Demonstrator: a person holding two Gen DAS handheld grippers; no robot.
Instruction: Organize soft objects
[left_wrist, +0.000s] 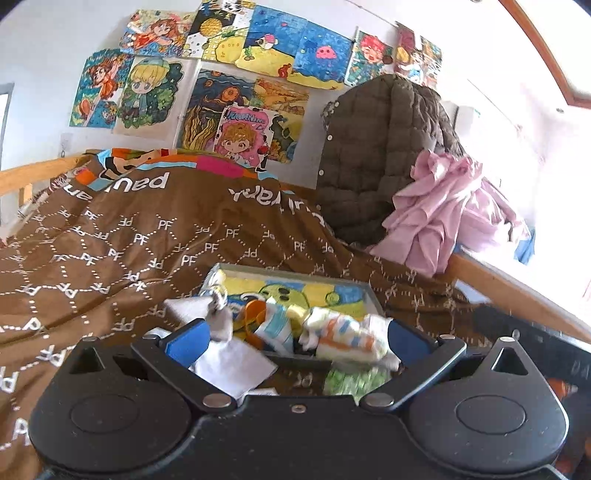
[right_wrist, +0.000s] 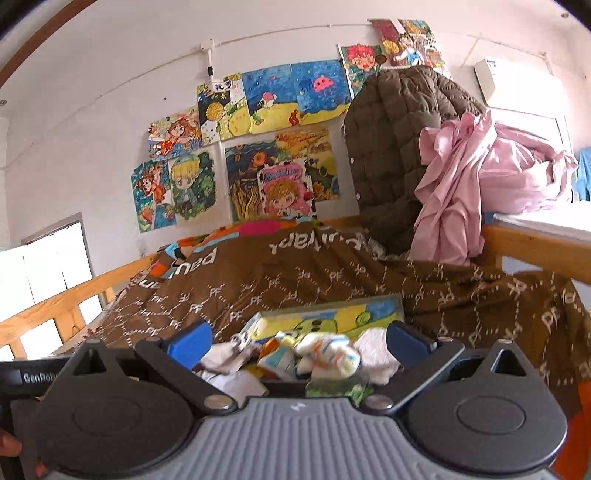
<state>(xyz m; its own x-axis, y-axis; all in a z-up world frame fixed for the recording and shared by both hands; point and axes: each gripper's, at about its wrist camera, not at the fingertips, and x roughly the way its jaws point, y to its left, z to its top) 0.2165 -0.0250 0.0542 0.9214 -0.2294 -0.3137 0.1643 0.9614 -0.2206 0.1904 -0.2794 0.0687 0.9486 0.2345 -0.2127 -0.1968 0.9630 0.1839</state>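
Observation:
A shallow grey tray (left_wrist: 371, 295) with a colourful cartoon picture bottom lies on the brown bedspread. Soft items are piled at its near end: a striped orange-and-white sock bundle (left_wrist: 347, 338), a blue-striped sock (left_wrist: 275, 326), a white cloth (left_wrist: 231, 356) and a green patterned cloth (left_wrist: 352, 380). My left gripper (left_wrist: 295, 338) is open, its blue pads either side of the pile. The right wrist view shows the same tray (right_wrist: 384, 304) and sock bundle (right_wrist: 328, 356). My right gripper (right_wrist: 297, 338) is open and empty, just short of the pile.
The brown "PF" bedspread (left_wrist: 147, 240) covers the bed. A dark quilted jacket (left_wrist: 380, 155) and pink cloth (left_wrist: 443, 206) hang at the far right. Wooden bed rails (right_wrist: 55, 306) run along both sides. Drawings (left_wrist: 221, 74) cover the wall.

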